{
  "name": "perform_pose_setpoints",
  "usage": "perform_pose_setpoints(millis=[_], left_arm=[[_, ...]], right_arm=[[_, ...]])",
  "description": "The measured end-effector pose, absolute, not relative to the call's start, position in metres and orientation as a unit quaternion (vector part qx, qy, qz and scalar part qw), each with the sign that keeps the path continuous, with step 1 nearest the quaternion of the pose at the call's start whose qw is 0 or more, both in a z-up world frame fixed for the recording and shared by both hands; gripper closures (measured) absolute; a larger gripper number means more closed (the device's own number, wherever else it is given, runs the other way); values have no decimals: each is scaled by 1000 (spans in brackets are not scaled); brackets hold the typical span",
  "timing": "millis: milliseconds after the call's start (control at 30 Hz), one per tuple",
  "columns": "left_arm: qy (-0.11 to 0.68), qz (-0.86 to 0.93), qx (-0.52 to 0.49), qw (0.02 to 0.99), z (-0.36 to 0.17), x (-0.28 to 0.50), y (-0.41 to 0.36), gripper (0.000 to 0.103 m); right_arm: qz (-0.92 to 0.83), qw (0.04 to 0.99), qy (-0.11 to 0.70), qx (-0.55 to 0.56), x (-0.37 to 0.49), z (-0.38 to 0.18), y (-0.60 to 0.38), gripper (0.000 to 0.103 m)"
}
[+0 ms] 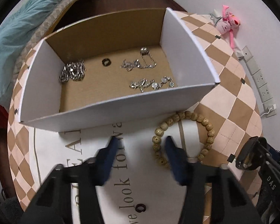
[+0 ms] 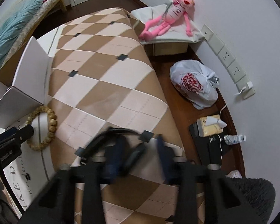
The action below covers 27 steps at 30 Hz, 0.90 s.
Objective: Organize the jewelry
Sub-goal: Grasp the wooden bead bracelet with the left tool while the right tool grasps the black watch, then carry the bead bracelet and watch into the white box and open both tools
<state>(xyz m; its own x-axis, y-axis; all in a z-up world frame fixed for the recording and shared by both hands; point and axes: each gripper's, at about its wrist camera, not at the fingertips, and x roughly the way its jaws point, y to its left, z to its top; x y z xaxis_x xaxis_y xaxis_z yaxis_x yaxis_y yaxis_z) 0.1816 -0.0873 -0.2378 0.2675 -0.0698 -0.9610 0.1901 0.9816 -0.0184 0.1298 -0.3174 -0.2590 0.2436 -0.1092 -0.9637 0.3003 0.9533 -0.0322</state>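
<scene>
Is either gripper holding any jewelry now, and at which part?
No. The left gripper is open and empty beside the bead bracelet. The right gripper is open; the blurred dark band is not gripped.

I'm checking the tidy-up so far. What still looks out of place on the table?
The beaded bracelet lies on the table outside the box, against its front wall, and a small dark ring sits alone near the table's front edge. The other jewelry is already inside.
</scene>
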Motion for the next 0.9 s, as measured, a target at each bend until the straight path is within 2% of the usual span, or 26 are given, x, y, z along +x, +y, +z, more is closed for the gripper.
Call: perform_pose_setpoints(millis=[33, 67, 100, 267, 900], left_arm=[[599, -86, 51, 795, -237, 182, -87, 75], [599, -90, 50, 794, -237, 183, -88, 88], [601, -96, 46, 792, -237, 183, -87, 96], [592, -100, 47, 798, -232, 179, -79, 96], [533, -111, 27, 838, -161, 144, -50, 97]], right_arm=[[-129, 785, 601, 78, 131, -259, -316, 81], [-129, 786, 600, 75, 132, -259, -313, 82], [-127, 787, 599, 75, 132, -258, -311, 82], [-110, 794, 592, 83, 131, -253, -301, 89], [-49, 826, 552, 99, 126, -196, -265, 89]])
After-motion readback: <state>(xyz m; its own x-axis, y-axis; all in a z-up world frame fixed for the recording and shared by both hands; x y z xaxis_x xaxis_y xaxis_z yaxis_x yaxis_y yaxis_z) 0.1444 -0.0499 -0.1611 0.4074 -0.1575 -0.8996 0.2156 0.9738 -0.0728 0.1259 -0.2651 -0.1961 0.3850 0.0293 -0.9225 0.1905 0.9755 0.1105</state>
